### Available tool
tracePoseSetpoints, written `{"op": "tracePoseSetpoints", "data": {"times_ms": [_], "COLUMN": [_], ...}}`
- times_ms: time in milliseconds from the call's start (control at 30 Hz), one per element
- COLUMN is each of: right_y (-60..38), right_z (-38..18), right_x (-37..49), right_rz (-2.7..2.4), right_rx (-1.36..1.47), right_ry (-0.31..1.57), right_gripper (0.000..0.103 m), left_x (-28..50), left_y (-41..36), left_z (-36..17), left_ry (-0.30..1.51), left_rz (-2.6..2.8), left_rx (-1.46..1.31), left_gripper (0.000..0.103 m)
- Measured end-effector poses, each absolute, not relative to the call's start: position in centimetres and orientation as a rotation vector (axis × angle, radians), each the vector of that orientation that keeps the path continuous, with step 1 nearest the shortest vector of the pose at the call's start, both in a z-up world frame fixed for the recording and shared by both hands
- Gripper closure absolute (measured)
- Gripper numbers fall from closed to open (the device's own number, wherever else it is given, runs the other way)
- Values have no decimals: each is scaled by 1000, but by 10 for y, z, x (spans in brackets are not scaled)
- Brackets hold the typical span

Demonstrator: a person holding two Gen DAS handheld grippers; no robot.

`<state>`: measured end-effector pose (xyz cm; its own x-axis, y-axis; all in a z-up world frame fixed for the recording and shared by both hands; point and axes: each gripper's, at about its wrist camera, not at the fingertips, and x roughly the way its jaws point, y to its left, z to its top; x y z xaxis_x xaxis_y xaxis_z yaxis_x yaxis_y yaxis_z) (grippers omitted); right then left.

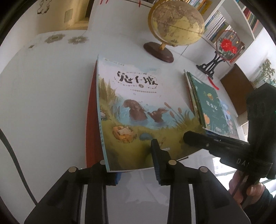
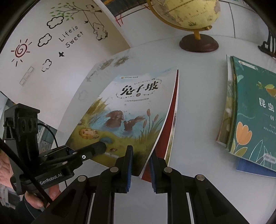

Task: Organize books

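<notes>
**Lowering the rabbit book toward the bench**

Holding the rabbit picture book (image 2: 124, 110) by its near edge, both claws carry it just above the white bench (image 1: 43, 103). The right claw (image 2: 140, 165) is clamped on the cover's corner; the left claw (image 1: 136, 163) stands loosely apart around the edge. Next, I judge, it goes onto the green-topped stack (image 2: 251, 110) nearby, corners squared.

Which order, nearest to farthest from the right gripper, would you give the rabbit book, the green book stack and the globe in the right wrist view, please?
1. Rabbit book: between the right gripper's fingers, centre.
2. Green book stack: flat on the table, right.
3. Globe: at the back, upper right.
</notes>
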<state>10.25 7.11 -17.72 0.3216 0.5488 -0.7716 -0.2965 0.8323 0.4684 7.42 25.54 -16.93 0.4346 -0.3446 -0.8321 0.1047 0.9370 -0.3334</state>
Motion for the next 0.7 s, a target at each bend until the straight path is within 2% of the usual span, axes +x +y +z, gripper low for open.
{"op": "tracePoseSetpoints", "data": {"times_ms": [700], "right_y": [80], "right_z": [-186], "right_x": [107], "right_rz": [501], "right_rx": [239], "right_ry": [1137], "right_gripper": [86], "left_x": [71], "left_y": [283], "left_z": [-179], "left_ry": [1123], "left_rz": [-186], "left_rx": [-323], "left_gripper": [72]}}
